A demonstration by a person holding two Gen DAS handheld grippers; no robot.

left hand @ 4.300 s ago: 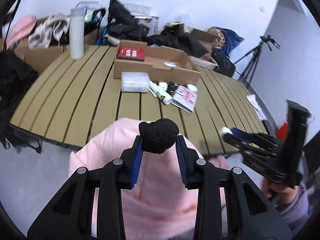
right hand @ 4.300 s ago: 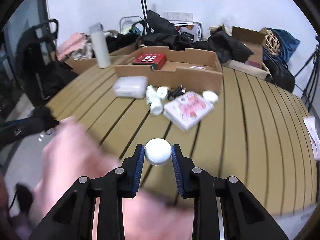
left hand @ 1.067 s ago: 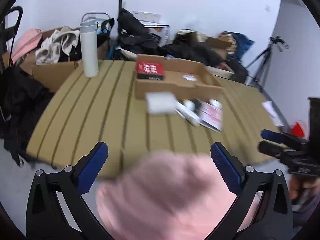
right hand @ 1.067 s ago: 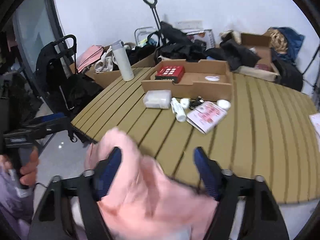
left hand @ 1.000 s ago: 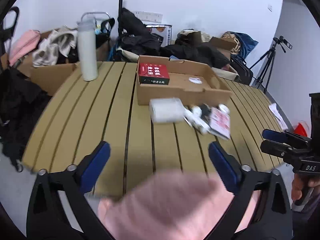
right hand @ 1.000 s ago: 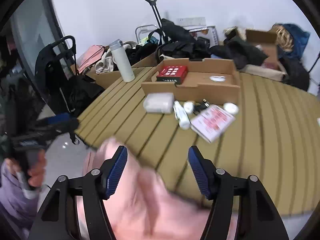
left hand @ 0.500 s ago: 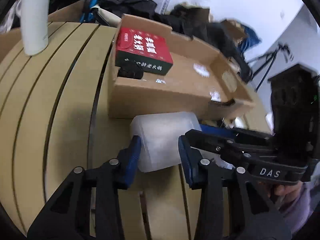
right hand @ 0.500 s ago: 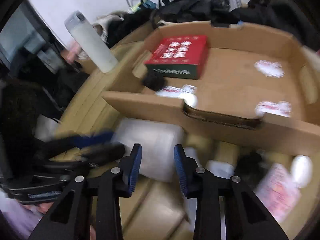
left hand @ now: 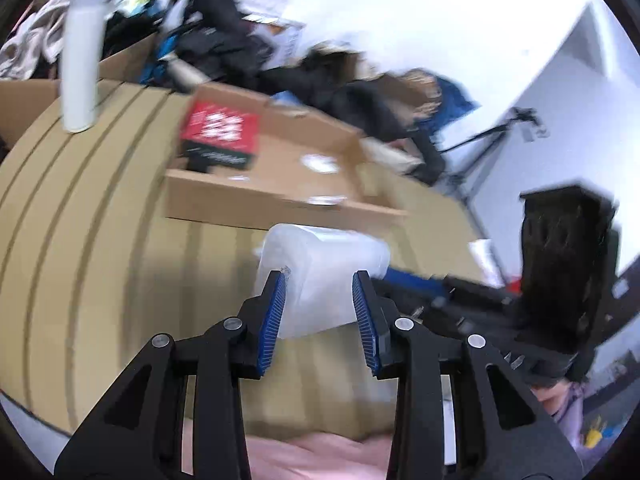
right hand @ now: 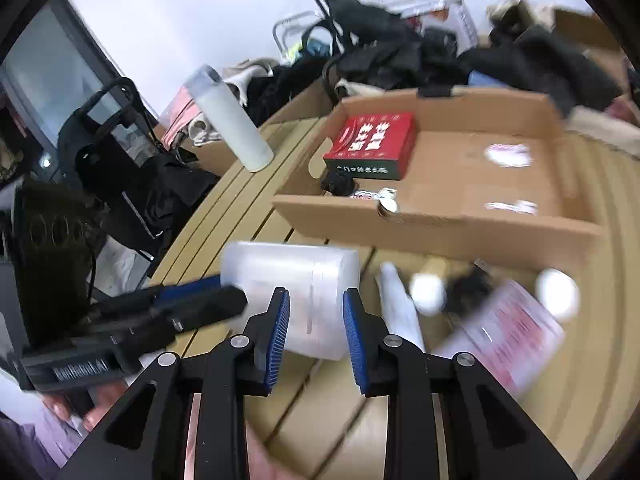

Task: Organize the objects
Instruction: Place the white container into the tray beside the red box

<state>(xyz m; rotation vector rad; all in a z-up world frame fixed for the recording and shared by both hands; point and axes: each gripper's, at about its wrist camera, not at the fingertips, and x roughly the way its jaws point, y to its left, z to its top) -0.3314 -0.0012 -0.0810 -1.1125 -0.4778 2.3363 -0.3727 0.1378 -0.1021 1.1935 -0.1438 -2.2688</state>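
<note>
Left gripper [left hand: 318, 280]: jaws closing, blue pads at both sides of the translucent plastic container [left hand: 320, 276], which lies between the fingers. Right gripper [right hand: 314, 300]: jaws closing on the same container from its other end.

Only the right wrist view shows the white tube [right hand: 398, 304], the pink-printed packet [right hand: 508, 332] and two small white caps right of its fingers. Beyond the fingers stands the cardboard box [right hand: 440, 220] holding the red carton [right hand: 370, 144].

One second ago both grippers stood wide open short of the table [left hand: 100, 240], nothing between the fingers.
</note>
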